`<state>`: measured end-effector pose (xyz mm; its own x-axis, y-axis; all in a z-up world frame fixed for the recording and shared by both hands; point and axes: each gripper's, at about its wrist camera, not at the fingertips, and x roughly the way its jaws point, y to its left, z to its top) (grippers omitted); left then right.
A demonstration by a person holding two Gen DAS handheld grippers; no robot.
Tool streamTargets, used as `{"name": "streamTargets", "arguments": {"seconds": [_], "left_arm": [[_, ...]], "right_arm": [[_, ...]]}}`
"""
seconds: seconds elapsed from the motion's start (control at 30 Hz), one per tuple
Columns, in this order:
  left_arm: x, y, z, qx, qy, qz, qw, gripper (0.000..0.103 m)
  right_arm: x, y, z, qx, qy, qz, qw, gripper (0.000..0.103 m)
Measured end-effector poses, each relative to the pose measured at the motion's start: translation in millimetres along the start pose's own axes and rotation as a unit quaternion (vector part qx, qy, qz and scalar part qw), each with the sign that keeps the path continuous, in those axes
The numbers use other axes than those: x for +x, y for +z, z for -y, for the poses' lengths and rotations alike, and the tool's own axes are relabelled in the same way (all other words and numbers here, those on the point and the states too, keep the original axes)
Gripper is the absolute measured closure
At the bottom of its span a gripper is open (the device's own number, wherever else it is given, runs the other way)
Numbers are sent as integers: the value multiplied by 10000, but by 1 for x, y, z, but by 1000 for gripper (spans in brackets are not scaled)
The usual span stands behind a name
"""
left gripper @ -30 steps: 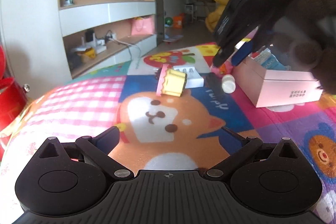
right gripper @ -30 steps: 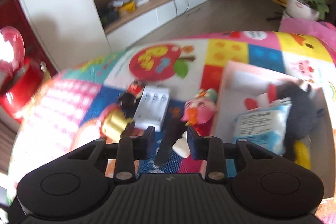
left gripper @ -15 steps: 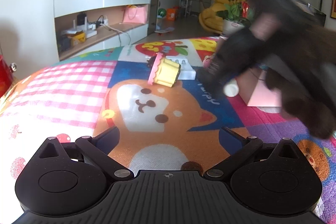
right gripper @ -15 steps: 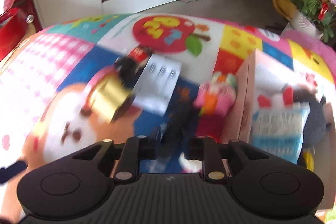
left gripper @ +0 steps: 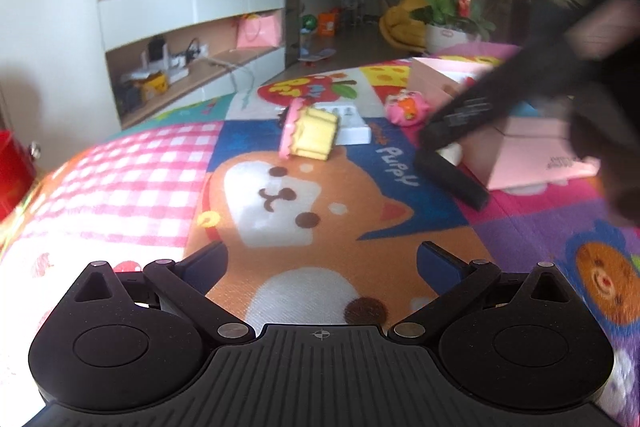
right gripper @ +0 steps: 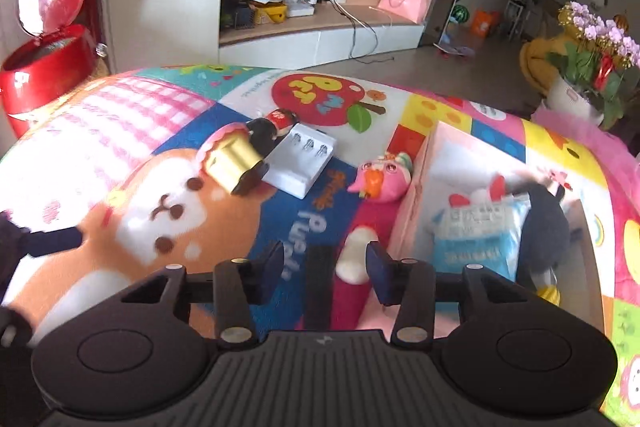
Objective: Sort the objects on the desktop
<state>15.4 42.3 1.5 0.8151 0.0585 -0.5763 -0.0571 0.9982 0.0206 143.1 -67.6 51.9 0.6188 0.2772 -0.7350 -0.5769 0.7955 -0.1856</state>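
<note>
My right gripper (right gripper: 326, 265) hangs low over the mat beside the pink box (right gripper: 416, 195). Its jaws are opening, and a black bar (right gripper: 320, 279) and a white-capped bottle (right gripper: 354, 259) lie between the fingers without touching the pads. In the left wrist view the right gripper (left gripper: 432, 143) is a dark blur over the black bar (left gripper: 452, 179). Further back lie a yellow cupcake toy (right gripper: 232, 163), a white charger (right gripper: 304, 163) and a pink plush (right gripper: 380, 179). My left gripper (left gripper: 324, 259) is open and empty above the puppy print.
The pink box holds a blue packet (right gripper: 476, 239) and a black plush (right gripper: 544, 239). A black and red doll (right gripper: 268, 129) lies behind the cupcake toy. A red bin (right gripper: 44, 67) stands beyond the mat's left edge. Shelves and a flower pot (right gripper: 572, 99) are behind.
My right gripper came down to the mat by the box, its jaws closed in around the black bar and have now parted again. The left gripper has stayed where it was, open.
</note>
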Motion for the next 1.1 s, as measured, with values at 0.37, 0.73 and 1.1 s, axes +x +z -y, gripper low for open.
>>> {"name": "streamTargets", "arguments": {"seconds": [0.37,0.73,1.1], "left_arm": [[4,-1,-1,15,-75,-152,9999,0],[10,0,2,91,49,-315,9995,0],[11,0,4,145,112,-372,9991,0]], "right_arm": [[20,-37,-27,-568,-519,-11,9970,82],[-35,-109,29,-103,-508,-79,9986,81],[-51,-135,106,1052,-1222,306,9864,60]]}}
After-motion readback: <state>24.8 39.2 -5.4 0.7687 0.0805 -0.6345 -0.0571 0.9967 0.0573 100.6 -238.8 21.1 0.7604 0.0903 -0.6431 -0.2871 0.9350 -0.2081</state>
